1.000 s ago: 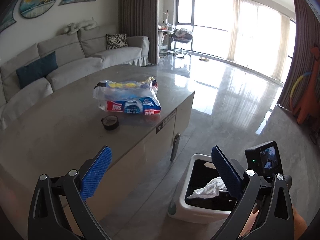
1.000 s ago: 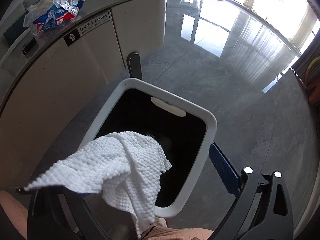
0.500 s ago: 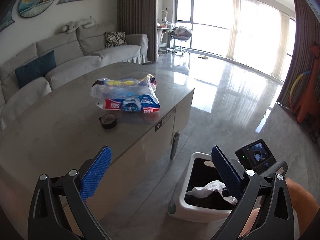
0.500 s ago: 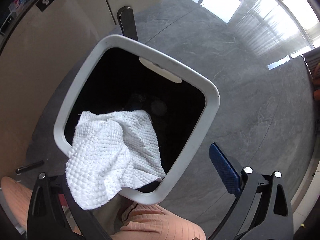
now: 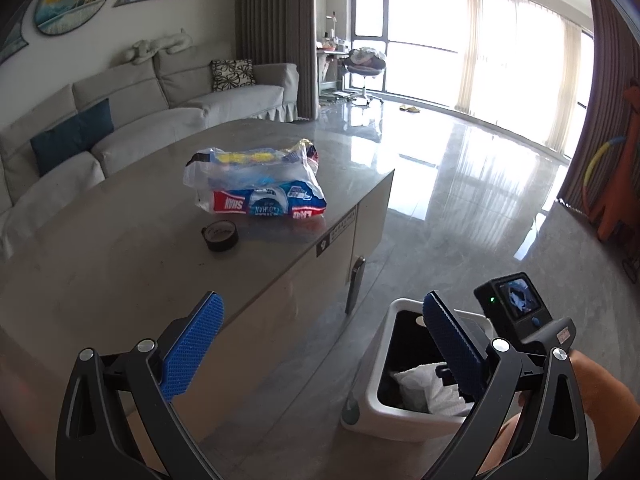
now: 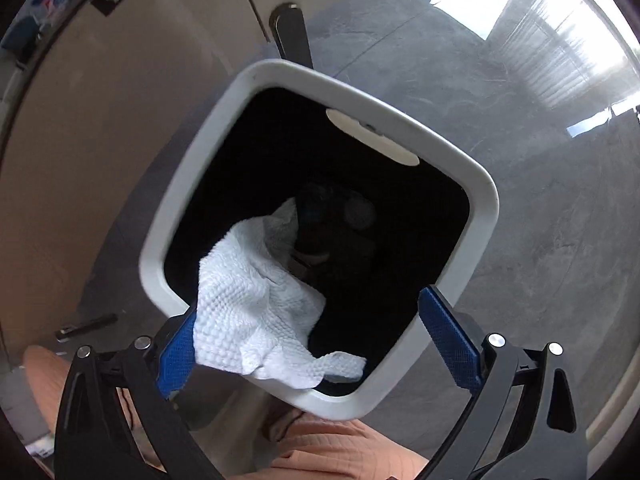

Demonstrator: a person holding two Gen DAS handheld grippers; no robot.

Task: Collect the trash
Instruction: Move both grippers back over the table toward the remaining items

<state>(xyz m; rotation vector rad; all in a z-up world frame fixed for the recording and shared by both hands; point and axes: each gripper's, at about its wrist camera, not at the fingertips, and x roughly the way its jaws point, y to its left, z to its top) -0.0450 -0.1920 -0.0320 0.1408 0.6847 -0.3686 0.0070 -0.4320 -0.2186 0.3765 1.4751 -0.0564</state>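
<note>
Trash item, white paper towel (image 6: 256, 312): draped against the left pad of the right gripper (image 6: 316, 344), jaws spread wide, sheet hanging over the near rim of the bin (image 6: 484, 184) and mostly inside; drop judged nearly done. Left gripper (image 5: 320, 344): jaws wide apart, empty, above the counter's near edge. Remaining on the counter (image 5: 100, 272) near its right edge: plastic bag (image 5: 256, 184), tape roll (image 5: 220, 235).

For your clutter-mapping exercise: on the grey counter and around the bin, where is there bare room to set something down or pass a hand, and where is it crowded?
Free: the counter near the left gripper, short of the tape roll, and beyond the plastic bag. Crowded: bag and roll near the counter's edge; the bin mouth, where the white towel drapes by the right gripper.
</note>
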